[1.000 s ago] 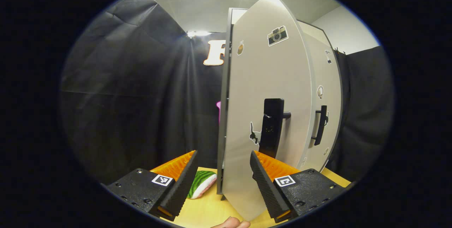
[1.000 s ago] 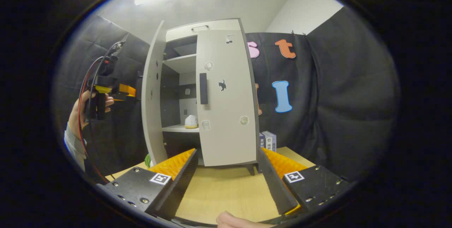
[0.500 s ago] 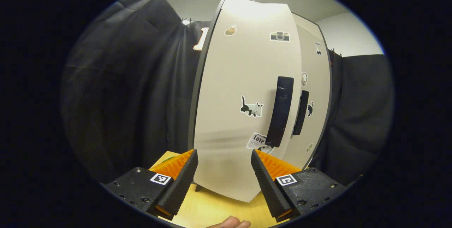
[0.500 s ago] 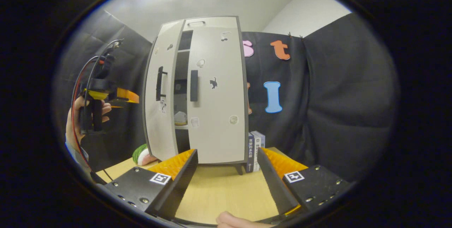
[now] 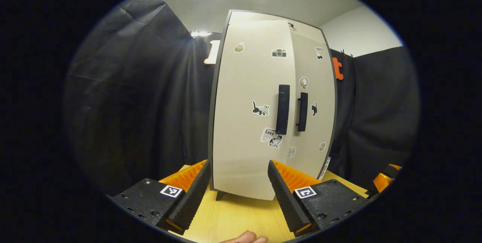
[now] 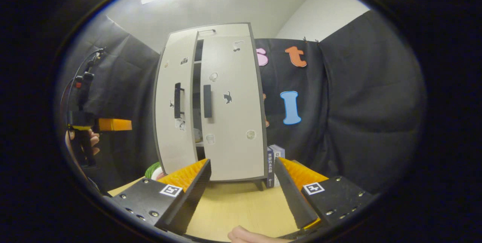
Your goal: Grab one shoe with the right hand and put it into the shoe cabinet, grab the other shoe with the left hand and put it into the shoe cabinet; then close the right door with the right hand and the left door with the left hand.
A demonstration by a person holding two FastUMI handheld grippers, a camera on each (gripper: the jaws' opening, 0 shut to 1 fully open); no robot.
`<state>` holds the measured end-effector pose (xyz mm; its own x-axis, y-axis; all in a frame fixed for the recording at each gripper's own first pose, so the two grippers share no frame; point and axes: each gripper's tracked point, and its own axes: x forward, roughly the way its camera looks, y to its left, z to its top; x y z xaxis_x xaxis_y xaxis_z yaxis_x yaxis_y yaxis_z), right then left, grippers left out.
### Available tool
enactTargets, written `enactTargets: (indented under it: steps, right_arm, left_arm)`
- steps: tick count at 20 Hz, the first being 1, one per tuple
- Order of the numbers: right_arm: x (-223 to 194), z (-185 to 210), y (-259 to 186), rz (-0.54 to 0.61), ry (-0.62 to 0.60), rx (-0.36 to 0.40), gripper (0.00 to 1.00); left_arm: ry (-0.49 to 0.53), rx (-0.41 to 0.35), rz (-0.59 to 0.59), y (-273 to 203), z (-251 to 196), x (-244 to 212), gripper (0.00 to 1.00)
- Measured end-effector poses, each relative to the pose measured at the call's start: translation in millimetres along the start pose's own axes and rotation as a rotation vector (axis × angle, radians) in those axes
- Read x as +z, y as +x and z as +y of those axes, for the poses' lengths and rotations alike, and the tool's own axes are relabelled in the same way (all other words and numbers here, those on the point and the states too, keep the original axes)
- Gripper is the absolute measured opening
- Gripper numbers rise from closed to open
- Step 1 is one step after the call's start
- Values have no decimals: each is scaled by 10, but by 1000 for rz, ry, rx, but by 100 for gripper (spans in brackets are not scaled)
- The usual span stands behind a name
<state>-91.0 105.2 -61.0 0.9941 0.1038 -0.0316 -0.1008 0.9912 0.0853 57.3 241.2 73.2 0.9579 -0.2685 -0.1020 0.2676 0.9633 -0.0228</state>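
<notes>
The shoe cabinet (image 6: 211, 103) sits on the table (image 6: 241, 209) with its right door (image 6: 233, 111) shut and the left door (image 5: 250, 107) nearly there, a thin gap left between them. Through that gap there's a bit of a shoe (image 6: 197, 135) on the cabinet's shelf. The left tool (image 5: 238, 186) is spread wide in front of the cabinet, gripping nothing. The right tool (image 6: 243, 190) is the same: wide open, empty, facing the cabinet.
</notes>
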Motion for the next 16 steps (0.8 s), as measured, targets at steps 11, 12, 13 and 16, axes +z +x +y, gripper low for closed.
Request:
enactTargets:
  steps: [11,12,13,16]
  right_arm:
    - [295,130,-184,-78,-22,26,100]
    - [305,125,-195,-81,-23,25,100]
    - [308,123,-213,-85,-25,26,100]
    - [307,138,-242,-93,-31,35,100]
  left_arm:
    - [55,9,-67,-94,-16,90,93]
    - [47,4,-69,-101,-38,83,93]
    - [42,2,-63,-124,-52,65,93]
    - [29,19,-54,-167,-21,38,93]
